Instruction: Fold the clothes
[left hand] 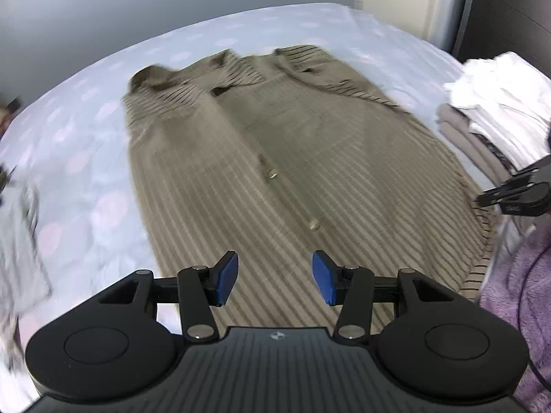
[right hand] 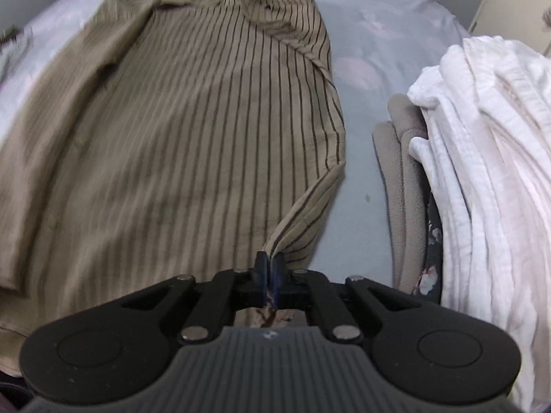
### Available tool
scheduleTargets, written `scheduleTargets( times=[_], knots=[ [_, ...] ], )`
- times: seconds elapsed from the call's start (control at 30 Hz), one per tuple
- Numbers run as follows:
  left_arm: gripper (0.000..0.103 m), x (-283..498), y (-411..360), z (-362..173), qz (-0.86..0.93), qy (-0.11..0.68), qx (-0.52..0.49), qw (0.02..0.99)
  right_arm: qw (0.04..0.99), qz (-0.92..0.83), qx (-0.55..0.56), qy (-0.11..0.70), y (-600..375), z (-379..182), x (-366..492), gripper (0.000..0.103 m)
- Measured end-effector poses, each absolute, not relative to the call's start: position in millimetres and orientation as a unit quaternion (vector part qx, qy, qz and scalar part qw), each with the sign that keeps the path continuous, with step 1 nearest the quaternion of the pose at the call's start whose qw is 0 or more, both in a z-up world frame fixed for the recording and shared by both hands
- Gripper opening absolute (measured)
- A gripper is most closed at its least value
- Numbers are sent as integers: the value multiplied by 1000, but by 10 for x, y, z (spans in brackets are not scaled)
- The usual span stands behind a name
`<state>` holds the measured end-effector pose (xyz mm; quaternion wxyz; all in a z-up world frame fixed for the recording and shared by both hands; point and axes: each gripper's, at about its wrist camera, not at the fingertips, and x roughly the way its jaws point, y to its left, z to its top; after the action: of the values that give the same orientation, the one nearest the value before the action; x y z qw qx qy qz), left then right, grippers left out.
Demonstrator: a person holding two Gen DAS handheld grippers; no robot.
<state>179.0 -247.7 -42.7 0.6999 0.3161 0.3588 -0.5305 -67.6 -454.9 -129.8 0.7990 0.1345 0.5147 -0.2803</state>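
The shirt (right hand: 179,130) lay unfolded on the bed (left hand: 86,137); right claw (right hand: 270,268) pinched its hem, left claw (left hand: 275,277) gaped empty.

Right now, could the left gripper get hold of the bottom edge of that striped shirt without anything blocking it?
Probably yes. The left gripper is open and sits just above the striped shirt near its lower hem, with nothing lying on that part. The right gripper pinches the far side edge, well clear.

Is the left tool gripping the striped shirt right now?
No, the left gripper hangs over the striped shirt with its jaws wide apart and nothing between them.
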Motion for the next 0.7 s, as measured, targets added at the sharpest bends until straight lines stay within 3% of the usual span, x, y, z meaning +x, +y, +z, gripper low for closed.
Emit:
scheduleTargets(
  times=[0.43,0.7],
  knots=[
    [45,1711,-4234,-388,-601,335,388,614,791,-226,206,529,-4698,-1575,-670,4],
    [45,1595,-5658,-429,-644,183,534,516,783,-192,259,532,-4956,-1771,-676,3]
  ],
)
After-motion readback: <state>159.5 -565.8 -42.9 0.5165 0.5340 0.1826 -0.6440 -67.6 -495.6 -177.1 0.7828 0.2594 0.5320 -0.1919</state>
